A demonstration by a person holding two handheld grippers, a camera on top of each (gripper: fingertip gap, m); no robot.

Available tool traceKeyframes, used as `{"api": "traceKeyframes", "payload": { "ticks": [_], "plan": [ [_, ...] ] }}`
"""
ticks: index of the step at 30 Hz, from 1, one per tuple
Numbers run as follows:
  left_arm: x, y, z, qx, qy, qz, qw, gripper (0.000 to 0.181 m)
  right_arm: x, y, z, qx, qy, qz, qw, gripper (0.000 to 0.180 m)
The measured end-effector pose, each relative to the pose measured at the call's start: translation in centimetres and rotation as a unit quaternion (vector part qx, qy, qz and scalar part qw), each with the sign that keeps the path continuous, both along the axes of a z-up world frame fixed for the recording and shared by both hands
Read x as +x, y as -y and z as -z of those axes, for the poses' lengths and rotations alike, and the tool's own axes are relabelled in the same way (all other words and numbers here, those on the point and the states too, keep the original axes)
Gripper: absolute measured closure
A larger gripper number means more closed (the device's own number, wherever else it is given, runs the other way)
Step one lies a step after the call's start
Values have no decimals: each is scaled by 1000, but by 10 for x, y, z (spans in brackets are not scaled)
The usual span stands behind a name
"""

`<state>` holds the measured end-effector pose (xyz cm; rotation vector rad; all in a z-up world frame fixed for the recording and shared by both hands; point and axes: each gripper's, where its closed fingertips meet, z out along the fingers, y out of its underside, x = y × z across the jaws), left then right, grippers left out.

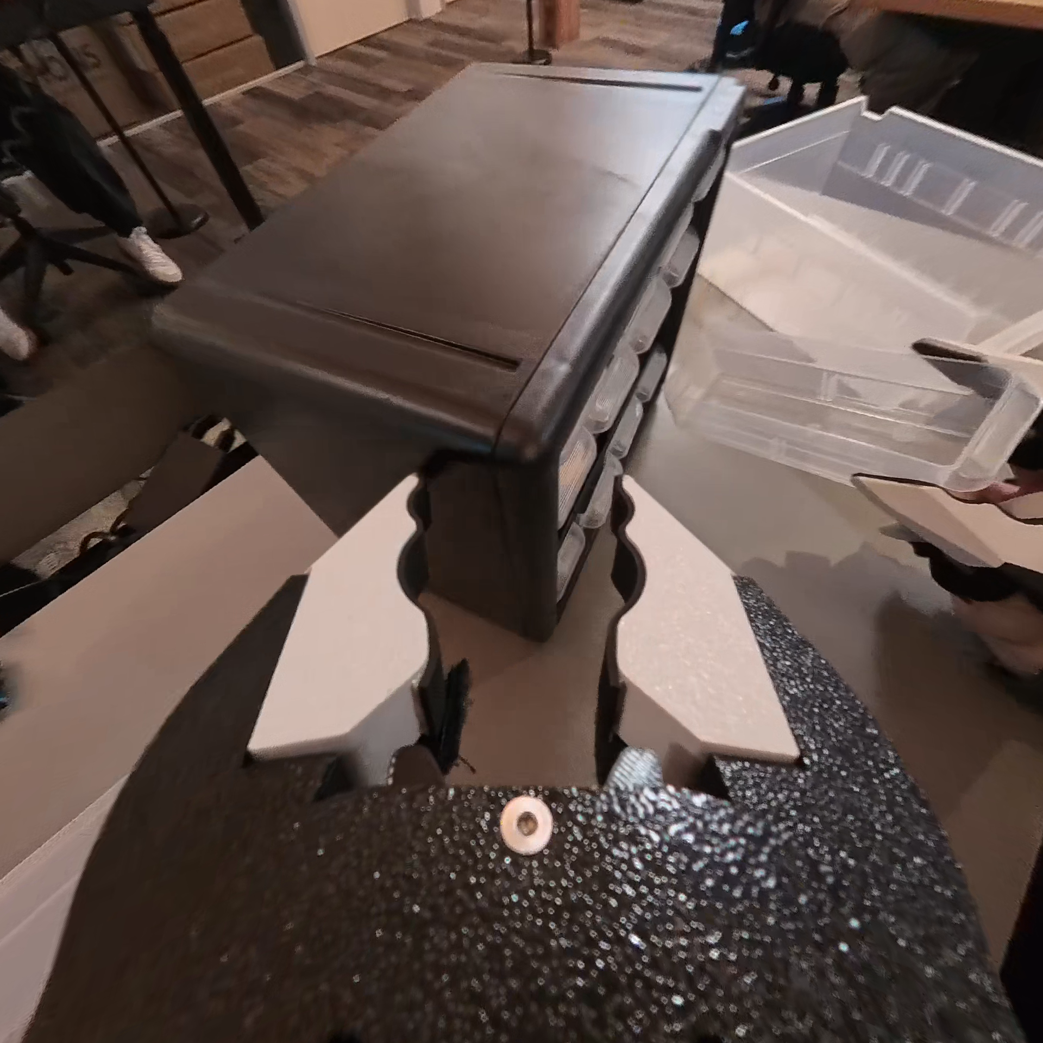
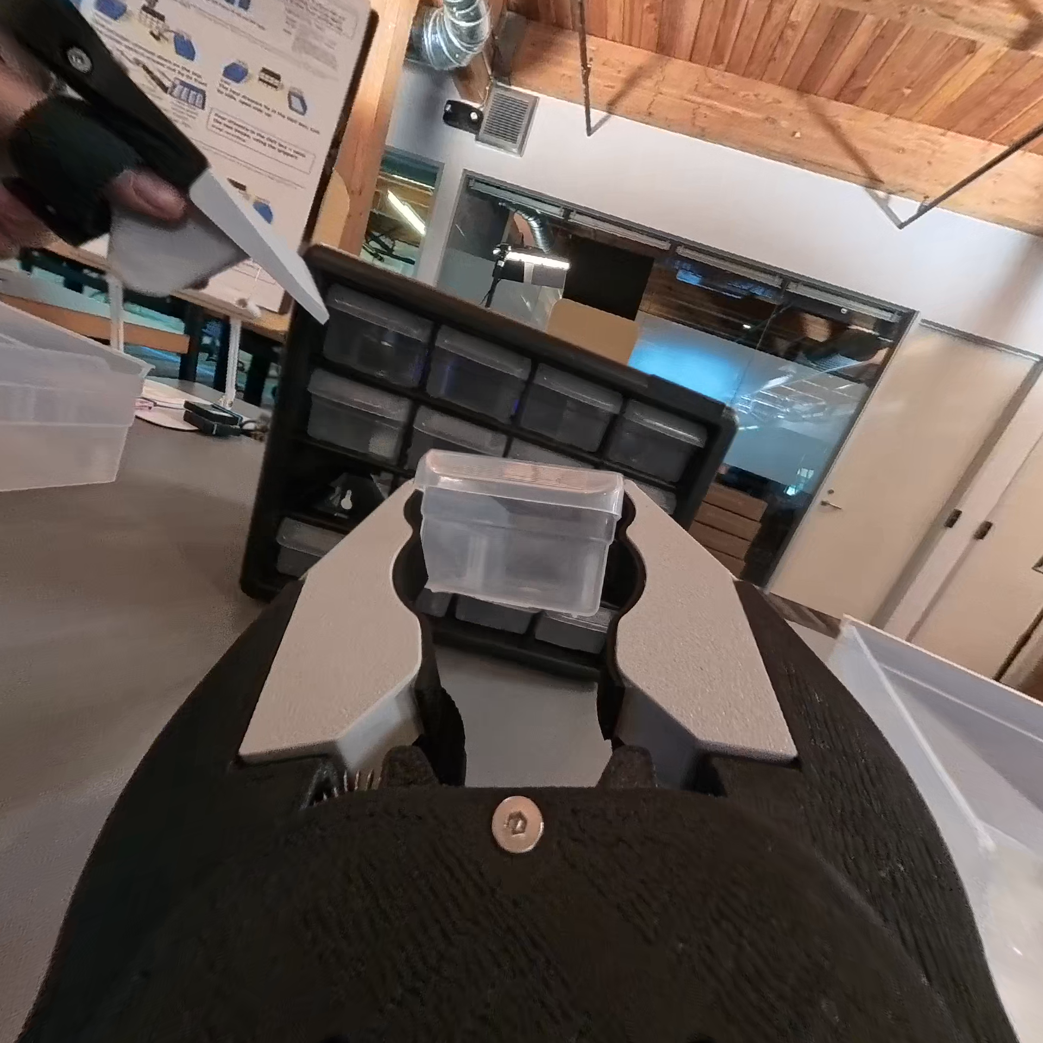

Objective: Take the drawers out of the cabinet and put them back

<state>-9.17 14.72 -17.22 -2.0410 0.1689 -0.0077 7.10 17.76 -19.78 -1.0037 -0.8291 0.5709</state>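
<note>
Left tool (image 1: 522, 496): straddling the black cabinet (image 1: 451, 254) at its near top corner, fingers narrow; contact cannot be confirmed.
Right tool (image 2: 516, 542): gripping a clear drawer (image 2: 516, 544), lifted clear in front of the cabinet (image 2: 485, 406).
View difference: right wrist view is showing the drawer rows and one empty slot (image 2: 344, 499); left wrist view is showing only the top.
Surface: grey bench (image 2: 113, 564); clear bin (image 1: 880, 226) sitting beside the cabinet.
Obscured: drawer contents are hard to make out.

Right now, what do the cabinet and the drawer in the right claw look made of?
Cabinet: looks like moulded black plastic, satin finish; rounded edges and soft sheen. Drawer held in the right claw: clear, glossy plastic, probably thin-walled; you can see straight through it.
</note>
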Motion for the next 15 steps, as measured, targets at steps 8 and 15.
{"api": "traceKeyframes", "payload": {
  "ticks": [8,15],
  "plan": [
    [-17,2,-47,181,72,-83,977,114,0,28,19,-86,23,-43,995,114],
    [-6,-19,-59,237,49,-39,970,97,-38,63,5,-109,-10,-126,986,114]
  ]
}}
